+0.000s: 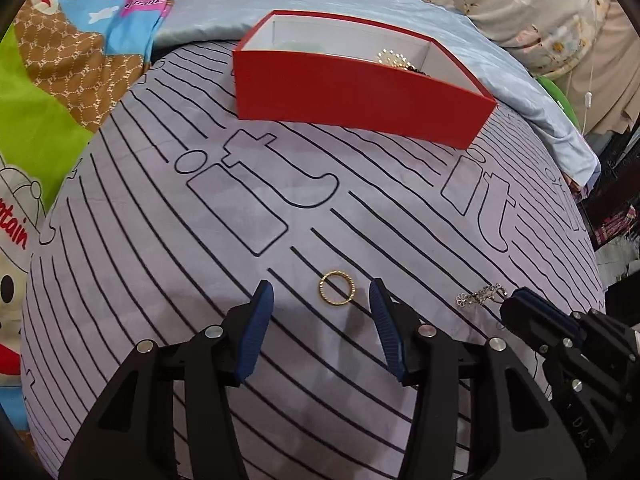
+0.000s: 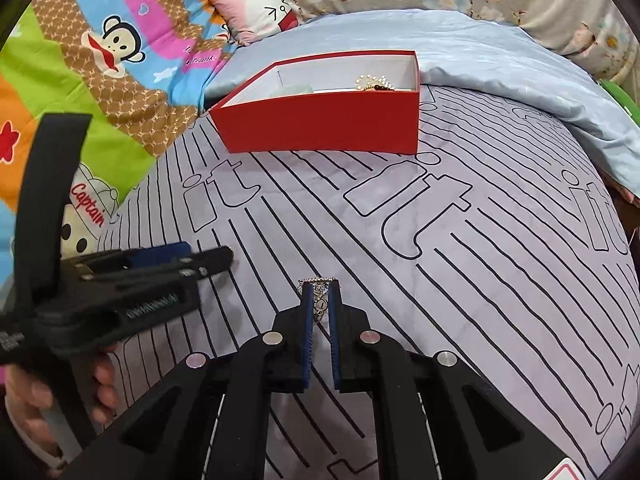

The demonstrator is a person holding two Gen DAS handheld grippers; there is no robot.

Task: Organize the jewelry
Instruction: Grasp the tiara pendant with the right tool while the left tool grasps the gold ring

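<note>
A gold ring (image 1: 337,287) lies on the striped grey cloth (image 1: 280,200), just ahead of and between the fingers of my open left gripper (image 1: 322,294). A silver chain piece (image 1: 480,295) lies to its right. In the right wrist view my right gripper (image 2: 320,286) has its jaws nearly closed around that silver piece (image 2: 319,300), which still rests on the cloth. A red box (image 1: 352,96) with white inside stands at the far side and holds gold and dark beaded jewelry (image 1: 394,58). The box also shows in the right wrist view (image 2: 320,124).
A light blue sheet (image 2: 480,52) lies behind and to the right of the box. A colourful cartoon blanket (image 2: 80,80) and a pink pillow (image 2: 256,8) lie to the left. The left gripper (image 2: 120,280) and a hand appear at the left of the right wrist view.
</note>
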